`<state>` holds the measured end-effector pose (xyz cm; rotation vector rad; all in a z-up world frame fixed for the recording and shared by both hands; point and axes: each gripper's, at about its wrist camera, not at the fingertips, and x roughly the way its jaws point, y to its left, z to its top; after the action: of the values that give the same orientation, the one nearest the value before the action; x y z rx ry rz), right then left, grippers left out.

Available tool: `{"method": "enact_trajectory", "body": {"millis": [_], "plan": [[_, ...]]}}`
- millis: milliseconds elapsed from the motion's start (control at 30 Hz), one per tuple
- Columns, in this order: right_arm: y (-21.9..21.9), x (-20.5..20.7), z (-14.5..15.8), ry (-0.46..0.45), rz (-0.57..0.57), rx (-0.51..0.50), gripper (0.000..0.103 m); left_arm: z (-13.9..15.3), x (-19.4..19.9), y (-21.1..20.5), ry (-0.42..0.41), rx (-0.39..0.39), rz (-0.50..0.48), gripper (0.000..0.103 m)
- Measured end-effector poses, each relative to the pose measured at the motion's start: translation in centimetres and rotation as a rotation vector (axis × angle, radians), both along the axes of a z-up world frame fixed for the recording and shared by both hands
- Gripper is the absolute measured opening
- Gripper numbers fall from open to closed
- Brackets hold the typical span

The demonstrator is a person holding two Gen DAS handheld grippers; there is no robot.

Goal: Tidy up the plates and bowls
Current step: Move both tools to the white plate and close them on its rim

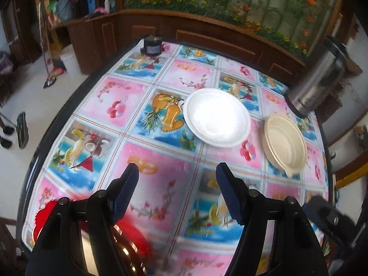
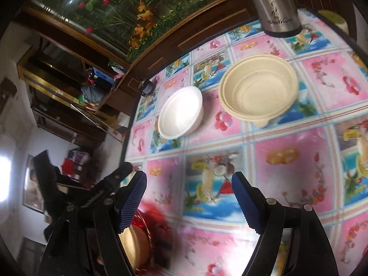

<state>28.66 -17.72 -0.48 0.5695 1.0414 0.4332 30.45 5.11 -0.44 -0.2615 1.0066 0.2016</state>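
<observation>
A white plate [image 1: 216,117] lies on the round table's patterned cloth [image 1: 128,96], with a cream bowl [image 1: 285,145] to its right. My left gripper [image 1: 177,174] hovers over the cloth short of both, open, with nothing between its blue pads. A red dish with a gold rim [image 1: 135,232] sits under its left finger, partly hidden. In the right wrist view the white plate [image 2: 180,115] and cream bowl [image 2: 257,87] lie ahead of my right gripper [image 2: 188,181], which is open and empty. The red dish [image 2: 149,234] lies blurred by its left finger.
A tall steel flask [image 1: 317,82] stands at the far right of the table, just behind the bowl. A small black device [image 1: 151,44] sits at the far edge. A wooden cabinet with a planted tank [image 1: 207,4] runs behind the table. Pale floor [image 1: 34,96] lies left.
</observation>
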Motion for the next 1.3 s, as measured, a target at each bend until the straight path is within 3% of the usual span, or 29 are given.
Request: {"method": "enact_trajectory", "body": {"millis": [267,600,667,967,1300], "plan": [[3.4,6.3,-2.3,0.075,0.001,0.068,0.078,-2.9,5.7,2.4,0.072,-0.077,0.108,0.069],[6.1,11.8,-5.8,0.135,-0.044,0.046,0.063,-5.2,9.8,2.1,0.086,-0.077,0.116,0.069],[6.3,12.4,-6.0,0.128,-0.046,0.030,0.055,-5.8,10.2,2.1,0.096,-0.080,0.117,0.069],[6.5,14.2,-7.6,0.146,-0.068,0.002,0.047,-7.9,11.4,2.3,0.128,-0.129,0.133,0.068],[6.5,14.6,-8.3,0.151,-0.081,-0.033,0.033,-9.2,12.0,2.0,0.150,-0.145,0.128,0.051]]}}
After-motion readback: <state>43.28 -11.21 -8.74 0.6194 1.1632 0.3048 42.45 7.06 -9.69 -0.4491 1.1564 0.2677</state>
